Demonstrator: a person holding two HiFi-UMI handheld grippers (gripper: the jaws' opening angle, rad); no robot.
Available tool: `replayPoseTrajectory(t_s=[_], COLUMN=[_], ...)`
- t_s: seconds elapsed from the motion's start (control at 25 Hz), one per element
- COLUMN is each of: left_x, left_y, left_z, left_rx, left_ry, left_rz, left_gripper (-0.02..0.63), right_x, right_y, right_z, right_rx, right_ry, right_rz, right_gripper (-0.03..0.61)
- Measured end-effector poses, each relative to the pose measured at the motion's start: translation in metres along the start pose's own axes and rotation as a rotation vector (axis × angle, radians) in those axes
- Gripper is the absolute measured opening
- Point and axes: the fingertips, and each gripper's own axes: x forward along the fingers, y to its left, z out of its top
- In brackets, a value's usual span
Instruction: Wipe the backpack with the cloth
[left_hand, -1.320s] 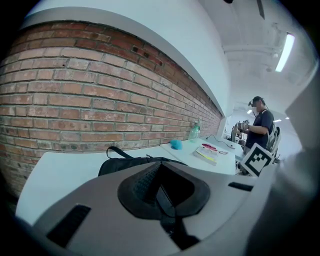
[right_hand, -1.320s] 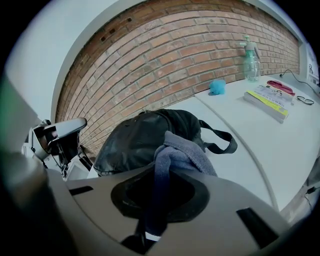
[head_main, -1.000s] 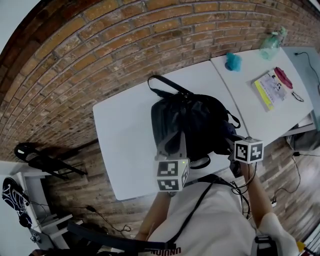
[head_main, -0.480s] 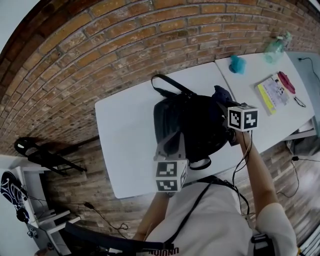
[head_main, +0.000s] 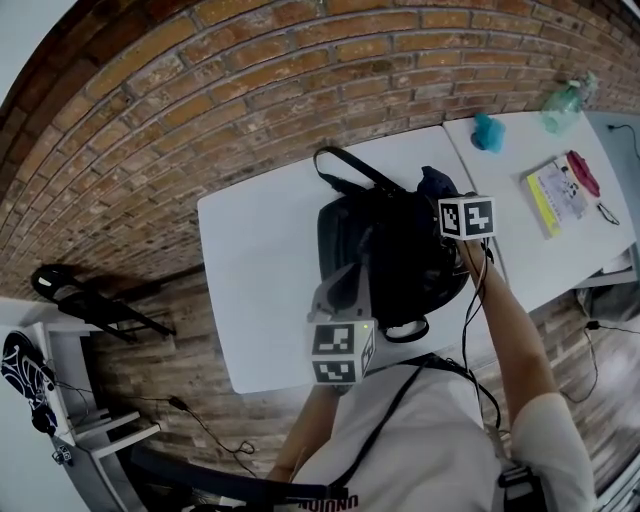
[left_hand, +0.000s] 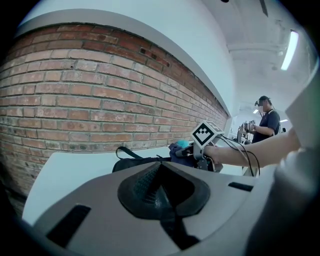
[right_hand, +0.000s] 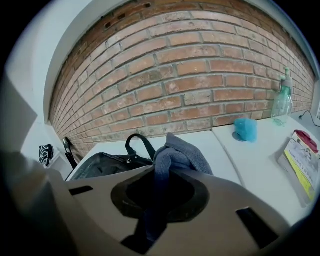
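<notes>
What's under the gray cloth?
The cloth, pinched in the right tongs, hangs over the black backpack, which lies on the white table. The spot right beneath the cloth is covered, so I can't tell if it touches.

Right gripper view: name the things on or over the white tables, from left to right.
backpack → cloth → blue fuzzy object → spray bottle
</notes>
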Motion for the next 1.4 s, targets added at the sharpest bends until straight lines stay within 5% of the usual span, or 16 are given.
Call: replayPoseTrajectory(t_s=[1.4], left_x=[-0.001], left_y=[-0.010], left_z=[-0.009], left_rx=[0.003], left_ry=[0.015], left_rz=[-0.044], left_gripper=[0.004], right_x=[-0.042], right_y=[0.024], right_z=[-0.094], right_rx=[-0.044], right_ry=[0.172], right_rz=[0.036], right_gripper=[0.038])
